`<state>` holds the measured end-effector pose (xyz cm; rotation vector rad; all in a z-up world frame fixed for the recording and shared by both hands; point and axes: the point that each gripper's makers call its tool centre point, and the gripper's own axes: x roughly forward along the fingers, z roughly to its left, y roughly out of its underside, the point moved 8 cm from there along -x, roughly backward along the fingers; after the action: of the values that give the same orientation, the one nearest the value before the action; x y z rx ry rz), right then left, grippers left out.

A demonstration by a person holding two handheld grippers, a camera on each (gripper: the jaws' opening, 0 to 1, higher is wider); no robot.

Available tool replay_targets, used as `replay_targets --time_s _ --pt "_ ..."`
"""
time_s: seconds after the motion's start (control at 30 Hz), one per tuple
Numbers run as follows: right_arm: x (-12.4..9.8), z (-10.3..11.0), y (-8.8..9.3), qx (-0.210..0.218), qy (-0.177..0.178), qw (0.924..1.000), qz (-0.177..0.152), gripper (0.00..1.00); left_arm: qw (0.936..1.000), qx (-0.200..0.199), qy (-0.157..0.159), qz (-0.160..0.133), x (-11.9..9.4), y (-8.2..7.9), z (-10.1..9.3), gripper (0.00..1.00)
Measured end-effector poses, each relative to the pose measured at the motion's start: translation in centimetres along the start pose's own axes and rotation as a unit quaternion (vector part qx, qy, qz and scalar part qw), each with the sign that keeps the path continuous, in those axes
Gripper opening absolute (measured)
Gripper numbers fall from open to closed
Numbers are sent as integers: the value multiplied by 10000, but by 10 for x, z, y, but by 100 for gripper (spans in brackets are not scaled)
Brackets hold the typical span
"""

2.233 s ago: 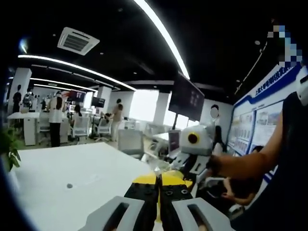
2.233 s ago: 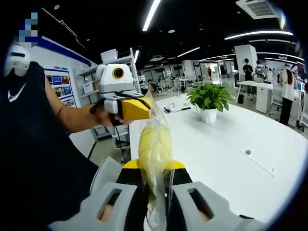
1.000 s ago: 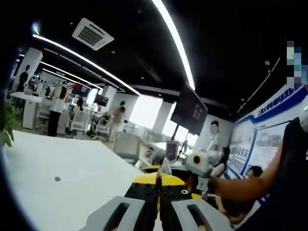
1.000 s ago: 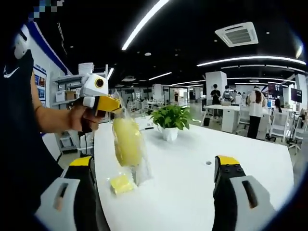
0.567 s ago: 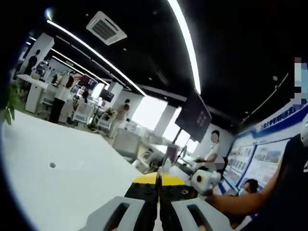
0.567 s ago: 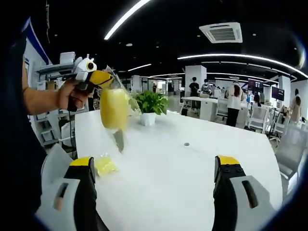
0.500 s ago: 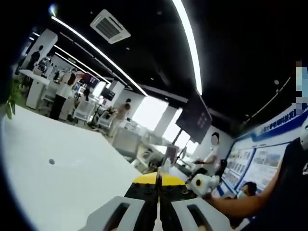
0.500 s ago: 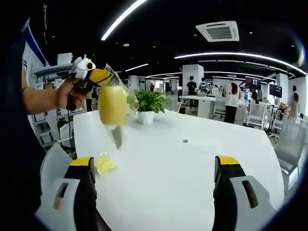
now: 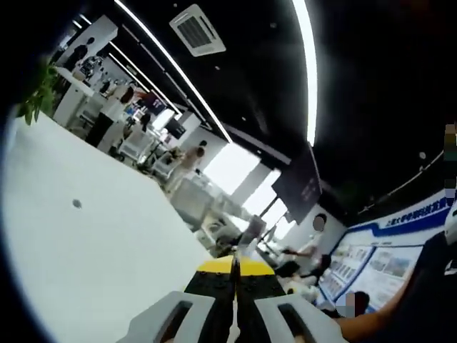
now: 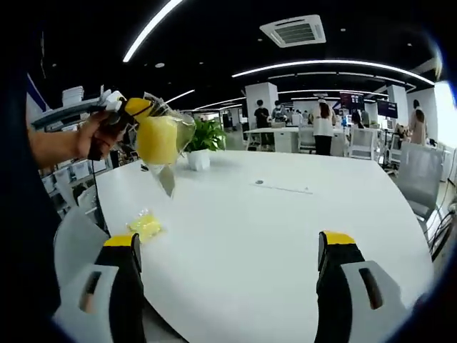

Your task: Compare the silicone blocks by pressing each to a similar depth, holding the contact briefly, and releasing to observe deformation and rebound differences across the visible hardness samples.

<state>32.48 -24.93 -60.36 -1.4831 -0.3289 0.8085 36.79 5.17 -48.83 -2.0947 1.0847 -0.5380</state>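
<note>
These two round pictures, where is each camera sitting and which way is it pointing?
Left gripper view: rides on the left gripper, jaws together on a clear bag edge, tilted up across the white table toward the ceiling; a dark sleeve shows at right.
Right gripper view: rides on the right gripper, jaws wide apart, looking along the table at a potted plant and a small yellow piece; the left gripper holds up the bag with a yellow block.
Shared: the table, the bag and the office.

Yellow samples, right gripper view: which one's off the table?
The larger yellow block in the clear bag, hanging from the left gripper above the white table. The small bagged yellow piece lies on the tabletop.
</note>
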Motion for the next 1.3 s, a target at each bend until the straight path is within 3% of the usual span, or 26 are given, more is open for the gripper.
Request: replay_targets --time_s 0.07,0.43,0.77,1.17,1.3 --pt "-1 1 2 4 30 10000 46 96 9996 -270 -16 -53 -2 8 5 0" --pt "-6 7 17 83 36 9998 202 96 9965 -811 -200 -65 -10 42 30 0" --pt "-10 13 24 32 -15 9994 335 96 9929 -993 -605 230 -17 80 61 0" --pt "-13 17 33 96 -1 9989 451 96 9839 -1550 -867 204 -23 107 90 0" --pt "-13 16 34 112 17 9989 459 96 9771 -1903 -940 161 -24 116 102 0"
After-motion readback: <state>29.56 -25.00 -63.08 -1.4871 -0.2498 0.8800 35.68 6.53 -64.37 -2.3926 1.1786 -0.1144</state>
